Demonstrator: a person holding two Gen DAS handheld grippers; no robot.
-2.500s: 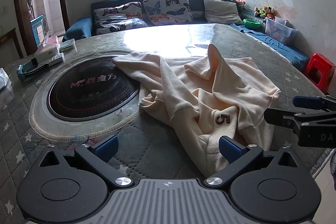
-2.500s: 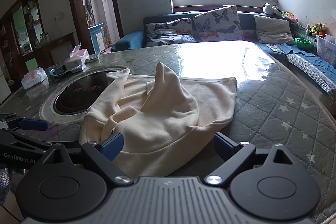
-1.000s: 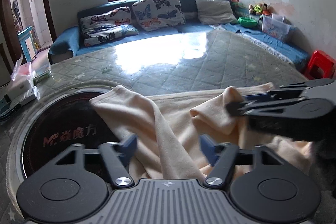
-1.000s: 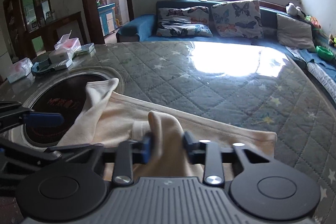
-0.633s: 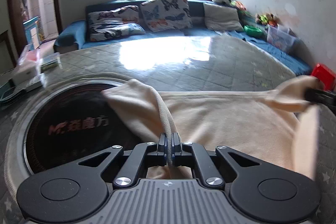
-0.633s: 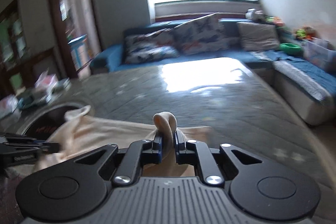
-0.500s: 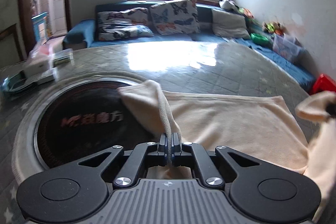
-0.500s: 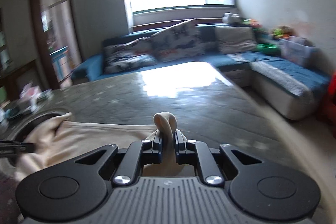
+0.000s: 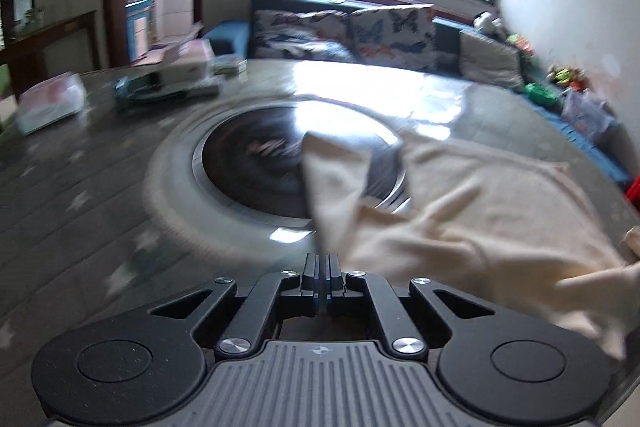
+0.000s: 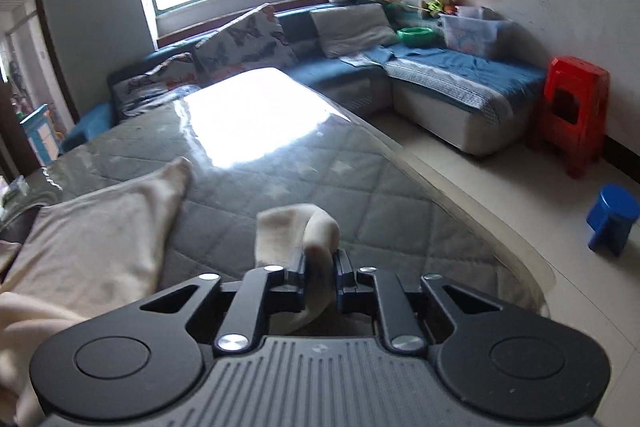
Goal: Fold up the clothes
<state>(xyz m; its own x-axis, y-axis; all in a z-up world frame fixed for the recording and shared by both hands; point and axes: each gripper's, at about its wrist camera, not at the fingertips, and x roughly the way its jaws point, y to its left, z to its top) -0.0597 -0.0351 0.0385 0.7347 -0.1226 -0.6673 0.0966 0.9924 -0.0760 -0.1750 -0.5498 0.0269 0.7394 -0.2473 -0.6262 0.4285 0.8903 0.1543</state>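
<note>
the left gripper (image 9: 321, 269) has its two fingers pressed together on a thin edge of the cream garment (image 9: 472, 211), with no gap showing between the pads; a pointed flap of the cloth stands up from the pinch and leans over the round black hotplate (image 9: 280, 167) set into the table (image 9: 80, 195). from that pinch the garment runs off to the right of the hotplate, lying spread and creased across the quilted grey table cover. the left wrist view is smeared by motion, so finer folds cannot be made out.

the right gripper (image 10: 320, 277) has a thick rolled bunch of the same cream garment (image 10: 100, 227) between its fingers, the blue pads touching the cloth on both sides with a narrow gap filled by fabric; its jaws are opening slightly at this moment, and the cloth is between them. the bunch curls up above the fingertips and folds over to the left. to the left of this gripper the rest of the garment lies flat on the table, one corner reaching toward the bright window reflection on the glossy cover.

on the far side of the hotplate from the left gripper sit a tissue pack (image 9: 50, 103) and some boxes (image 9: 180, 67), blurred. beyond the table a blue sofa (image 10: 448, 75) holds butterfly cushions (image 10: 244, 43); past the table's right edge stand a red stool (image 10: 572, 107) and a small blue stool (image 10: 612, 223) on the tiled floor.
</note>
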